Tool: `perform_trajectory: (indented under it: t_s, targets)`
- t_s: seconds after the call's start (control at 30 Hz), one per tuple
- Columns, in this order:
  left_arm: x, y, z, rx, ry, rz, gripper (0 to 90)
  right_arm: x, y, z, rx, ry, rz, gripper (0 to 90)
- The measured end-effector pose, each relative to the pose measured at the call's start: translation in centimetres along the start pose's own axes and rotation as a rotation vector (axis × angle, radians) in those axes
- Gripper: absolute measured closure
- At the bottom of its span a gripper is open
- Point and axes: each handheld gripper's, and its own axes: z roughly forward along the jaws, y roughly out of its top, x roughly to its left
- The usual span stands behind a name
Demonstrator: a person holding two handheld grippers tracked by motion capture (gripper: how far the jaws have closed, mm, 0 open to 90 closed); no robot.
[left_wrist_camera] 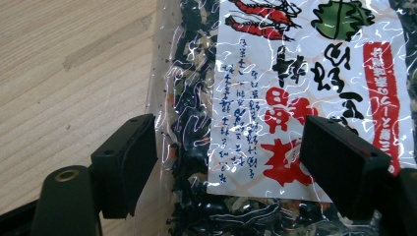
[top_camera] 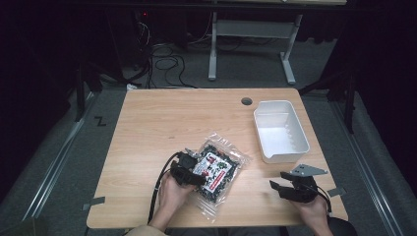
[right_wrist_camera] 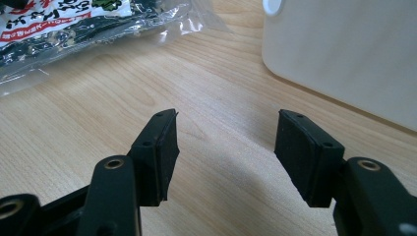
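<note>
Left tool (left_wrist_camera: 228, 162) jaws spread wide over the snack bag's (top_camera: 219, 169) left edge, not clamped. Right tool (right_wrist_camera: 226, 152) jaws apart over bare table (top_camera: 162, 118). Bag lies flat near the front-centre edge, long axis diagonal, front-left to back-right. White bin (top_camera: 280, 130) well right.

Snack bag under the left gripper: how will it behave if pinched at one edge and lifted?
The snack bag probably flops: thin crinkled film over loose dark bits. Its glossy plastic may slip between the left gripper jaws, which stand open astride it. Likely light; contents could shift.
</note>
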Motion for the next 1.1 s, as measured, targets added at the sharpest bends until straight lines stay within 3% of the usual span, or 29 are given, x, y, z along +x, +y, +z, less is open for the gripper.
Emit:
perform_trajectory:
  t_s: [0.23, 0.4, 1.1]
  targets:
    - [0.3, 0.1, 0.2, 0.004, 0.017, 0.005, 22.5, 0.0, 0.0, 0.0, 0.001, -0.002, 0.002, 42.5]
    - [0.6, 0.1, 0.3, -0.001, 0.001, 0.014, 22.8, 0.1, 0.0, 0.1, 0.0, -0.003, 0.003, 42.5]
    - [-0.6, -0.4, 0.0, -0.002, -0.056, 0.117, 25.3, 0.3, 0.1, 0.0, -0.01, 0.019, 0.001, 44.1]
